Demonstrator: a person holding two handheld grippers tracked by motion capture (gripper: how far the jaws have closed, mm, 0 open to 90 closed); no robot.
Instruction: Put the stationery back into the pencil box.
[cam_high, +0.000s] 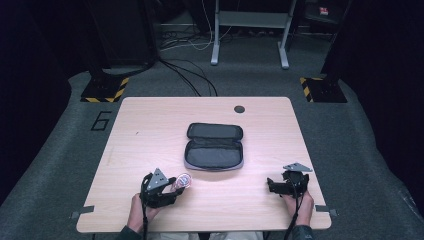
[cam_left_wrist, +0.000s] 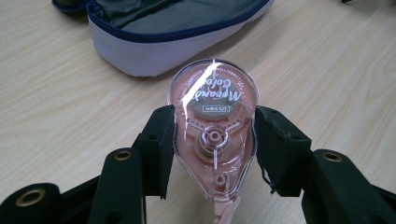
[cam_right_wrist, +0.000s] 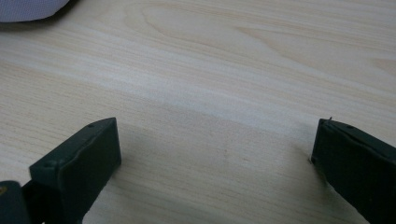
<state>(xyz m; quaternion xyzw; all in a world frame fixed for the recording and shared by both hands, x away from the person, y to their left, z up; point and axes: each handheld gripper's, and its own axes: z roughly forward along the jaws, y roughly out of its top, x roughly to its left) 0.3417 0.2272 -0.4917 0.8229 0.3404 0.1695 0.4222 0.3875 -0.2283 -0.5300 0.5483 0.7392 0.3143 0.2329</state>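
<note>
The left gripper (cam_left_wrist: 212, 140) has its fingers (cam_left_wrist: 156, 144) clamped on either flank of a pink correction tape dispenser (cam_left_wrist: 212, 135), a clear-shelled teardrop with its narrow end toward the hand and its round end toward the pencil case (cam_high: 214, 146). In the high view the dispenser (cam_high: 183, 180) sits at the case's near-left corner, just short of it and not touching. The case lies unzipped and folded flat in the middle of the bench (cam_high: 150, 125), its grey lining showing and apparently bare. The right gripper (cam_high: 280, 186) waits off the case's near-right corner, well apart from it, its fingers (cam_right_wrist: 79, 161) spread wide over bare wood with nothing between them. The step in hand looks like the carry: the dispenser is gripped and must go into the case. The next move probably calls for lifting it over the near rim of the case, lowering it onto the lining, then parting the fingers.
</note>
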